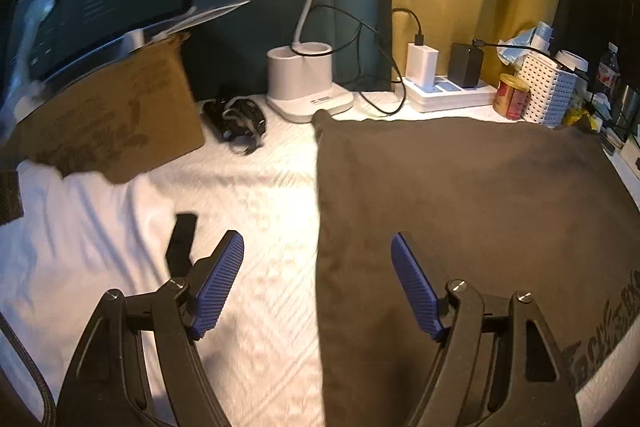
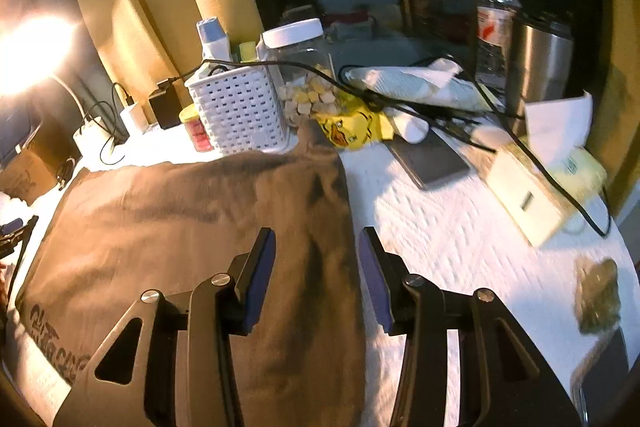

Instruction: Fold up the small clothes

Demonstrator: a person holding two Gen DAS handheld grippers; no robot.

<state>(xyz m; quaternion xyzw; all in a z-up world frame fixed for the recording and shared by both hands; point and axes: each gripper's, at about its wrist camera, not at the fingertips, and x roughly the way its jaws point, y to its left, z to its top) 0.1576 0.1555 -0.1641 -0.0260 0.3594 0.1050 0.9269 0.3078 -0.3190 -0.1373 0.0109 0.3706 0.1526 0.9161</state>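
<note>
I had both grippers angled down over the brown garment lying flat on the white cloth, left gripper and right gripper both spread and empty, its dark print too blurred to read.

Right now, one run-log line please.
garment: brown cloth lying flat | left claw: open over its left edge | right claw: open over its right edge
</note>
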